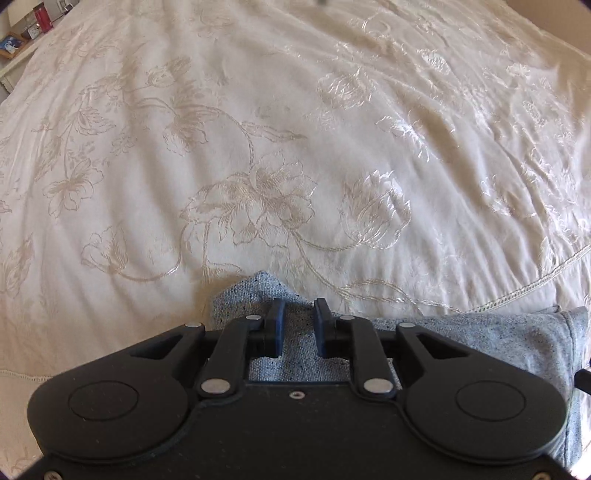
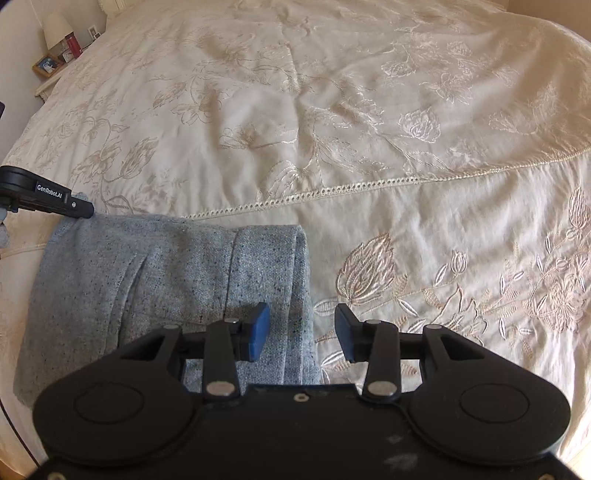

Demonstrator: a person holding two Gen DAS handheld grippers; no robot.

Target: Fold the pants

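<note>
The pants [image 2: 166, 280] are light blue-grey speckled fabric, folded into a flat block on a cream embroidered bedspread [image 2: 369, 110]. In the right wrist view their folded right edge lies under my right gripper [image 2: 301, 317], which is open and hovers over that edge. In the left wrist view my left gripper [image 1: 298, 308] sits over the left end of the pants [image 1: 251, 295], its jaws partly open with cloth below and between them, no grip showing. The left gripper's body also shows in the right wrist view [image 2: 44, 195] at the pants' far left corner.
The bedspread [image 1: 295, 129] fills both views, with a lace seam [image 2: 332, 190] beyond the pants. A bedside table with a lamp [image 2: 55, 27], red item [image 2: 73, 44] and picture frame [image 2: 47, 64] stands far left.
</note>
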